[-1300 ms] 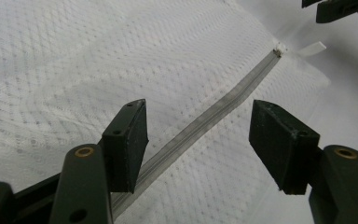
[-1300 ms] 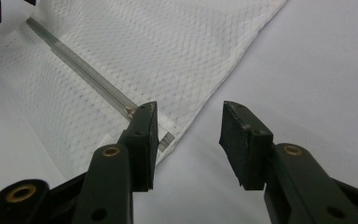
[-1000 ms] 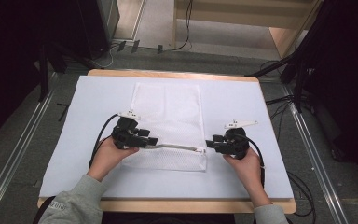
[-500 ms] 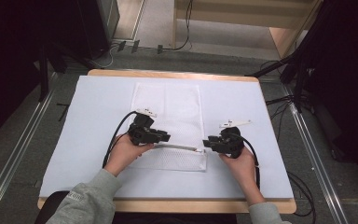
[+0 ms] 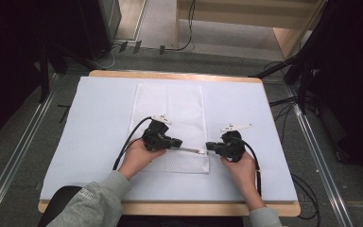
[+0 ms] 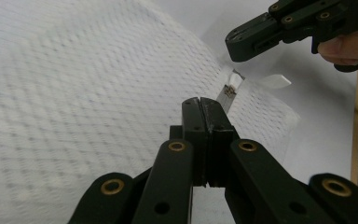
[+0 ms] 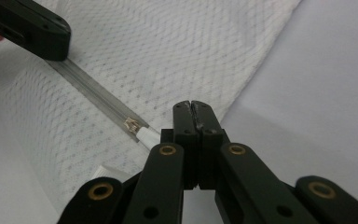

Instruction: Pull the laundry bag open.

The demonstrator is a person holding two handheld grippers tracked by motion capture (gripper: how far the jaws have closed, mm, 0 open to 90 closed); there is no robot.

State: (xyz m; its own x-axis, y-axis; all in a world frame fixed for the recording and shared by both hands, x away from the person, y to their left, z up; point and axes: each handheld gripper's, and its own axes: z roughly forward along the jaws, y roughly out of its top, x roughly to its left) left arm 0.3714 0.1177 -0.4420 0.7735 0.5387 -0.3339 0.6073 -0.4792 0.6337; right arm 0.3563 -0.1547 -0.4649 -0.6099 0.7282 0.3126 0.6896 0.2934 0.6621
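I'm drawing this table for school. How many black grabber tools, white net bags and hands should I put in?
Black two-jaw grippers: 2, the left gripper and the right gripper
White mesh zip bag: 1
Hands: 2, the left hand and the right hand
Total: 5

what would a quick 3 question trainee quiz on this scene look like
1. True or false: the jaws of the left gripper stand wide open.
2. What lies on the mat? A) mesh bag B) metal tray C) glass jar
3. Fill in: the right gripper is at the bag's ___ end, near the zipper.

Key: 1 false, the jaws are shut; 2 A; 3 right, as the high view shows it.
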